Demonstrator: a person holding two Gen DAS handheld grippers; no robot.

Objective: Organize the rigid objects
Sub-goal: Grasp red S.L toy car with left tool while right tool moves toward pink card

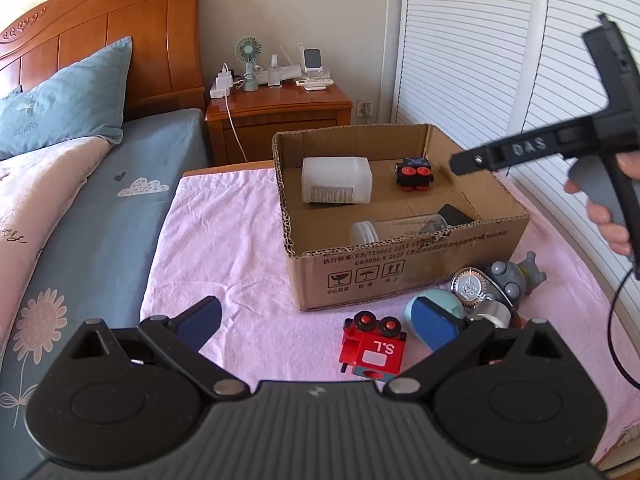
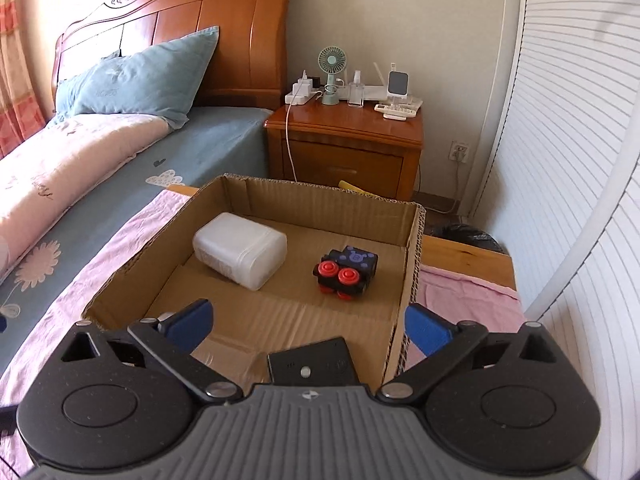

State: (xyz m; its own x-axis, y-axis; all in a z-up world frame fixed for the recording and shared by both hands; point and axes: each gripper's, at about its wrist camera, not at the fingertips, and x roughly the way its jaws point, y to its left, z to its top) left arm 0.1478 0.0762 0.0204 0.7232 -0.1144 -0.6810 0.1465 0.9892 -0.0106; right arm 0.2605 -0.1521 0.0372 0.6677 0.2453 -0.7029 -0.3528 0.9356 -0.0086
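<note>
An open cardboard box point(image 1: 400, 276) stands on a pink cloth point(image 1: 224, 240). Inside lie a white plastic container point(image 1: 337, 180), a black toy car with red wheels point(image 1: 414, 174), a clear jar point(image 1: 396, 228) and a black flat object point(image 1: 456, 215). In front of the box lie a red toy train point(image 1: 374, 350), a teal ball point(image 1: 434, 308), a silver round tin point(image 1: 472, 286) and a grey figure point(image 1: 512, 278). My left gripper point(image 1: 320, 324) is open above the red train. My right gripper point(image 2: 308, 324) is open and empty over the box point(image 2: 412, 272); the container point(image 2: 240, 250) and car point(image 2: 346, 268) lie below.
A bed with a blue sheet point(image 1: 100, 220) and a blue pillow point(image 1: 64, 100) lies to the left. A wooden nightstand point(image 1: 280, 120) with a fan and chargers stands behind. White slatted doors point(image 1: 500, 60) run along the right. The right gripper's handle point(image 1: 600, 152) shows in the left wrist view.
</note>
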